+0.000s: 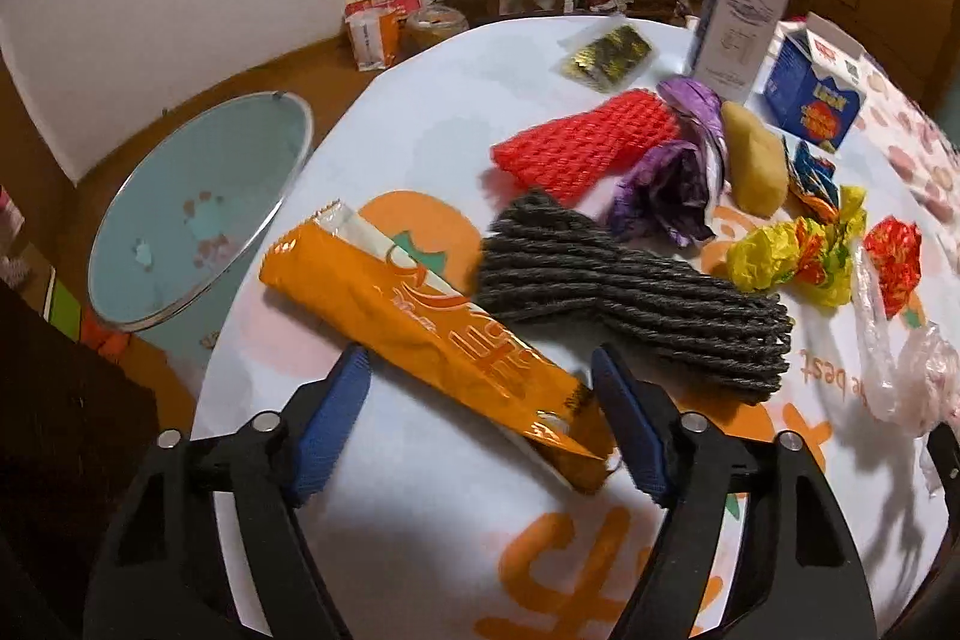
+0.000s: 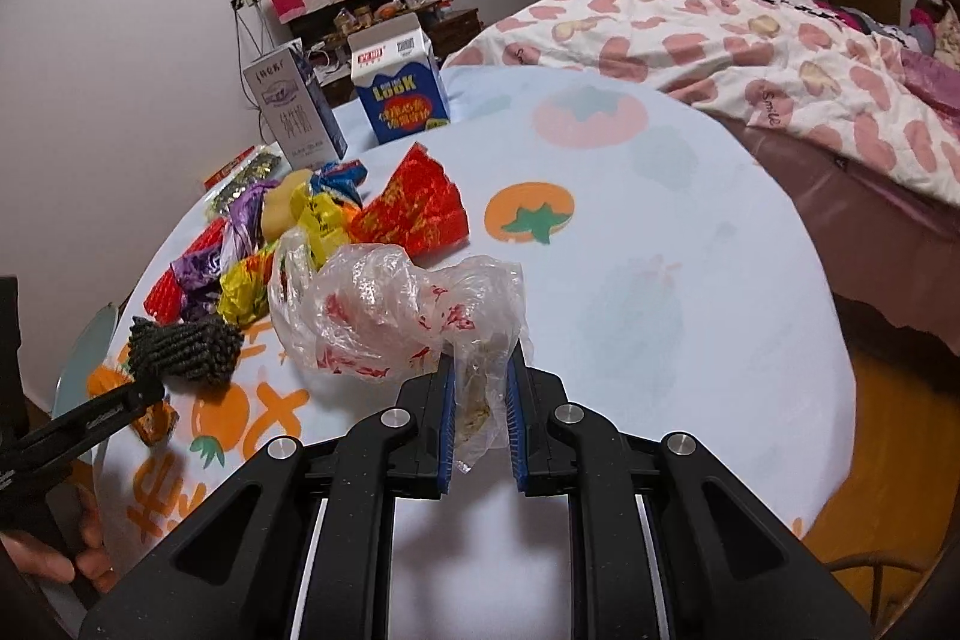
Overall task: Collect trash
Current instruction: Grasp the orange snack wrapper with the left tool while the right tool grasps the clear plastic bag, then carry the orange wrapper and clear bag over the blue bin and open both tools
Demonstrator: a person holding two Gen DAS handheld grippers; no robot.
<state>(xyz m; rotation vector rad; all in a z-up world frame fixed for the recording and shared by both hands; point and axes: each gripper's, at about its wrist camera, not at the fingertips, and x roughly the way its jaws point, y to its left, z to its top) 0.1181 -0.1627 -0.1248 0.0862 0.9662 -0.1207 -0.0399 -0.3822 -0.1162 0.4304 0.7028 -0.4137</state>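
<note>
An orange snack wrapper [image 1: 432, 334] lies slantwise on the round table [image 1: 420, 112]. My left gripper [image 1: 480, 364] stands open astride the wrapper's near end, its blue pads on either side. My right gripper [image 2: 480, 364] is shut on a crumpled clear plastic bag [image 2: 396, 316] with red print; the bag's bulk billows above the fingertips. In the right wrist view, the left gripper's black finger [image 2: 114, 406] and the hand [image 2: 66, 556] holding it show at the left edge.
A grey ribbed net [image 1: 630, 292], red foam net [image 1: 588, 142], purple wrapper [image 1: 666, 184], potato [image 1: 753, 160], yellow wrapper [image 1: 792, 256] and red wrapper [image 2: 414, 208] crowd the table. Two cartons [image 2: 399, 94] stand behind. A round pale-blue pane [image 1: 204, 208] leans at left; a bed [image 2: 750, 40] lies right.
</note>
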